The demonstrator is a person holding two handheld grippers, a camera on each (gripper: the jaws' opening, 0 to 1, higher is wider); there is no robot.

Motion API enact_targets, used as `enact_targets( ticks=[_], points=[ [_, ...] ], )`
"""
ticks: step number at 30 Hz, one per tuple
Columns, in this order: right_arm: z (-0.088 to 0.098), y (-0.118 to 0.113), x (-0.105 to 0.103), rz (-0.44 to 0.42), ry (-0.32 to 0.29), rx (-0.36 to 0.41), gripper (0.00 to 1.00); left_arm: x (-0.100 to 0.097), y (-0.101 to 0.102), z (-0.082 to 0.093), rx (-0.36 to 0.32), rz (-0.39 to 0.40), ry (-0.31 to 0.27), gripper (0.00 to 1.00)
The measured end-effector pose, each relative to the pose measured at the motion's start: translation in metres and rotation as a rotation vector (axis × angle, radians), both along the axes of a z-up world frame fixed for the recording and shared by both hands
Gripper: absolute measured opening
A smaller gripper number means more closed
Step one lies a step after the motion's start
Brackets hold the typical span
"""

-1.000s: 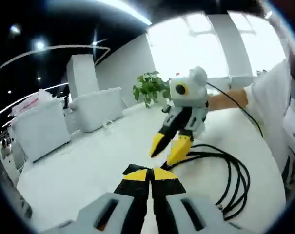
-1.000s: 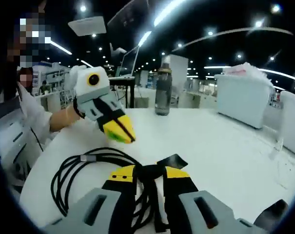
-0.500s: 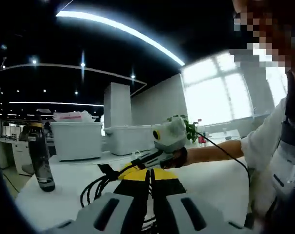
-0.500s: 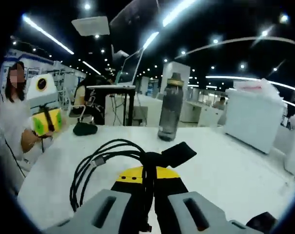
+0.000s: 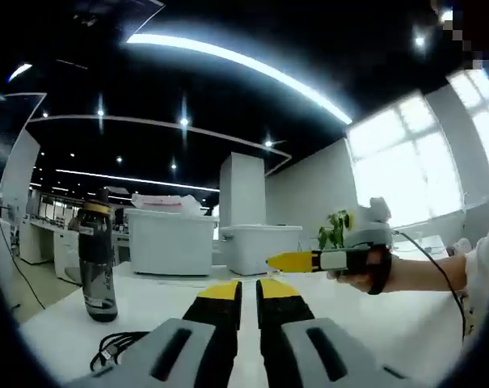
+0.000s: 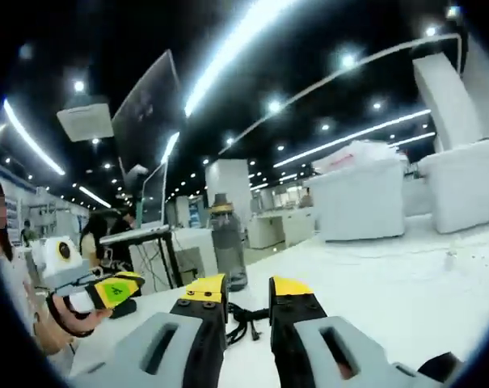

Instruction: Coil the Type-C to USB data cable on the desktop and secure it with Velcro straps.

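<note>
The black data cable (image 5: 117, 347) lies on the white table (image 5: 389, 323), low at the left of the left gripper view; part of a coil shows. In the right gripper view the cable (image 6: 244, 315) rests on the table just beyond my right gripper (image 6: 248, 293), whose jaws stand open with nothing between them. My left gripper (image 5: 249, 291) shows a narrow gap between its yellow tips and holds nothing. The right gripper (image 5: 292, 260) hovers level above the table, held by a hand. The left gripper (image 6: 115, 291) hangs at the left, also in a hand.
A dark water bottle (image 5: 96, 263) stands on the table near the cable, also seen as the bottle (image 6: 226, 242) behind it. White bins (image 5: 171, 242) and a plant (image 5: 333, 230) line the far edge. White bins (image 6: 361, 198) sit at the right; a desk with a monitor (image 6: 147, 234) stands beyond.
Both views have tilted up toward the room. My right gripper has let go of the cable and opened; the cable now lies on the table. My left jaws have parted slightly.
</note>
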State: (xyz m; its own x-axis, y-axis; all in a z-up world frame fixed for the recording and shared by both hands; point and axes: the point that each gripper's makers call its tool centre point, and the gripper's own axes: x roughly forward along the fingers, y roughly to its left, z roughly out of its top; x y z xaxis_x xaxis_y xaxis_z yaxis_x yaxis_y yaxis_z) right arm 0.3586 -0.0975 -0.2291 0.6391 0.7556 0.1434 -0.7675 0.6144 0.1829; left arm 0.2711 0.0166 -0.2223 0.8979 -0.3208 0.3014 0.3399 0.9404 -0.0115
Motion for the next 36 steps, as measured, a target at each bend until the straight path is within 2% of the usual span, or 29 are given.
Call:
enact_targets(
  ticks=[2, 4, 5, 8, 10, 12, 14, 16, 19, 20, 22, 27, 31, 36],
  points=[
    [0.005, -0.038, 0.008, -0.098, -0.055, -0.017, 0.21, 0.013, -0.005, 0.014, 0.006, 0.041, -0.03, 0.09],
    [-0.001, -0.075, 0.015, -0.216, -0.114, -0.112, 0.23, 0.027, -0.012, 0.03, -0.003, 0.095, -0.078, 0.1],
    [-0.005, -0.088, 0.017, -0.247, -0.122, -0.129, 0.25, 0.033, -0.015, 0.03, -0.003, 0.102, -0.074, 0.12],
    [-0.029, -0.117, 0.02, -0.322, -0.097, -0.171, 0.28, 0.049, -0.021, 0.019, -0.023, 0.139, -0.059, 0.2],
    [-0.039, -0.13, 0.022, -0.362, -0.11, -0.185, 0.28, 0.056, -0.023, -0.001, -0.002, 0.158, -0.034, 0.2],
    [-0.05, -0.139, 0.025, -0.382, -0.098, -0.176, 0.28, 0.063, -0.019, -0.024, 0.045, 0.187, 0.018, 0.2],
    [-0.059, -0.145, 0.027, -0.408, -0.064, -0.19, 0.31, 0.066, -0.015, -0.034, 0.07, 0.199, 0.056, 0.21],
    [-0.062, -0.15, 0.028, -0.429, -0.04, -0.179, 0.36, 0.067, -0.009, -0.036, 0.075, 0.211, 0.031, 0.23],
    [-0.065, -0.159, 0.029, -0.475, -0.013, -0.14, 0.39, 0.07, -0.006, -0.057, 0.07, 0.218, 0.104, 0.23],
    [-0.066, -0.162, 0.03, -0.482, -0.003, -0.137, 0.39, 0.071, -0.008, -0.06, 0.079, 0.219, 0.11, 0.24],
    [-0.067, -0.165, 0.031, -0.491, -0.007, -0.151, 0.43, 0.072, -0.011, -0.062, 0.128, 0.224, 0.105, 0.3],
    [-0.065, -0.187, 0.037, -0.585, -0.031, -0.159, 0.46, 0.072, -0.021, -0.067, 0.143, 0.197, 0.113, 0.31],
    [-0.069, -0.2, 0.039, -0.624, -0.008, -0.151, 0.47, 0.071, -0.018, -0.069, 0.127, 0.207, 0.13, 0.34],
    [-0.068, -0.205, 0.04, -0.645, -0.013, -0.153, 0.47, 0.071, -0.013, -0.069, 0.113, 0.22, 0.139, 0.34]
  ],
)
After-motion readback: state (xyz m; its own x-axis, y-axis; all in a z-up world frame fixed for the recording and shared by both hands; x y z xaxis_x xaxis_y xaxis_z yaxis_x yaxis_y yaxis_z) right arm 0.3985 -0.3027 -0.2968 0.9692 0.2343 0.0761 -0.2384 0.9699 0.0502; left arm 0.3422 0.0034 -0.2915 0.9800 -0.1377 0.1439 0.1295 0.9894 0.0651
